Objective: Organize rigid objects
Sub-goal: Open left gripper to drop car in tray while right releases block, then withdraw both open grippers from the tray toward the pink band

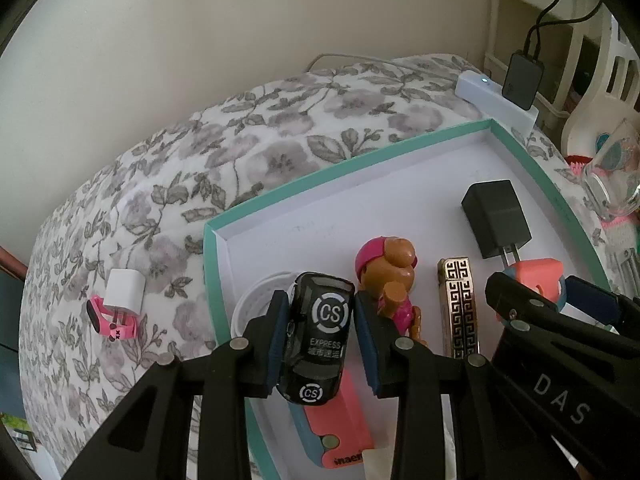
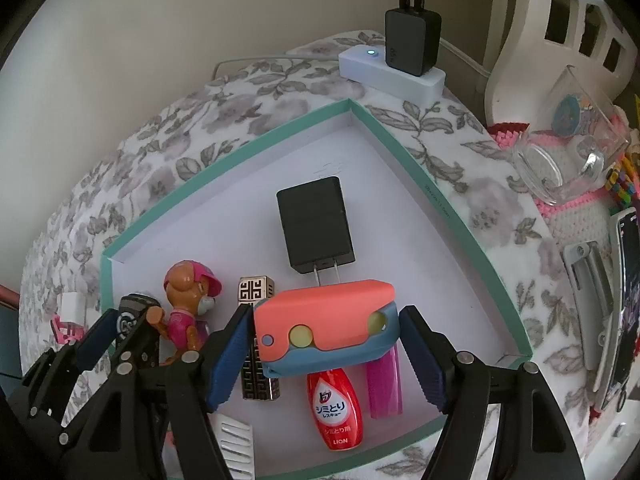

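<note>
Tongs over teal tray (image 1: 208,264)
Left tongs (image 1: 320,320) clamp black toy car (image 1: 316,340); right tongs (image 2: 324,344) hold coral case (image 2: 326,320).

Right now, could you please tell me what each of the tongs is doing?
Left tongs: closed on the black toy car, over the teal box.
Right tongs: closed on the coral-and-blue case.

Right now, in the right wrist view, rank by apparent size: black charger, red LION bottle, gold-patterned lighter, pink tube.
1. black charger
2. red LION bottle, partly hidden
3. gold-patterned lighter and pink tube: both partly hidden, too close to rank.
</note>
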Demonstrator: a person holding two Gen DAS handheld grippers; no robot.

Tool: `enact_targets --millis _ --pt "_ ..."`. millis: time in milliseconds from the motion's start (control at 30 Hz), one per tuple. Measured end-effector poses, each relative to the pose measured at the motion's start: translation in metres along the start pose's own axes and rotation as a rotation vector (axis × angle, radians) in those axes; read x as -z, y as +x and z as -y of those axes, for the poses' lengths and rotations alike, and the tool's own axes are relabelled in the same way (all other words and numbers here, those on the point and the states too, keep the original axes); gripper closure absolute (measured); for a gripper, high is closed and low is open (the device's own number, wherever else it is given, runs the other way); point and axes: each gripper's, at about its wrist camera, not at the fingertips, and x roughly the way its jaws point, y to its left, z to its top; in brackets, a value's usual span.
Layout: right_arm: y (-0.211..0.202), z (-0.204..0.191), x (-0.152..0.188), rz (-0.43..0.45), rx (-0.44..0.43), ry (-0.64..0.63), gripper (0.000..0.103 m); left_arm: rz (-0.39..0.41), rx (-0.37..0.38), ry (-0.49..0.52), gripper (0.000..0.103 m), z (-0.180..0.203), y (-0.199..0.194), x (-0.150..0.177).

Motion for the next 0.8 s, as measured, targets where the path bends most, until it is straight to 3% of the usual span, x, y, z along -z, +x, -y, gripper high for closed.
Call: enact_targets --millis 267,433,800 --pt "-0.004 0.000 -0.001 0.008 -0.002 -0.005 0.027 -0.002 0.017 -0.012 0.067 -0.002 -0.002 0.001" --pt "-0.009 -0.002 -0.002 0.019 -0.001 -0.007 0.026 0.008 0.020 -0.015 0.061 -0.004 -0.008 -0.001" --pt "-0.044 -0.004 -0.009 0.109 -0.012 -0.012 0.026 0.036 0.027 -0.060 0.061 -0.019 -0.027 -0.007"
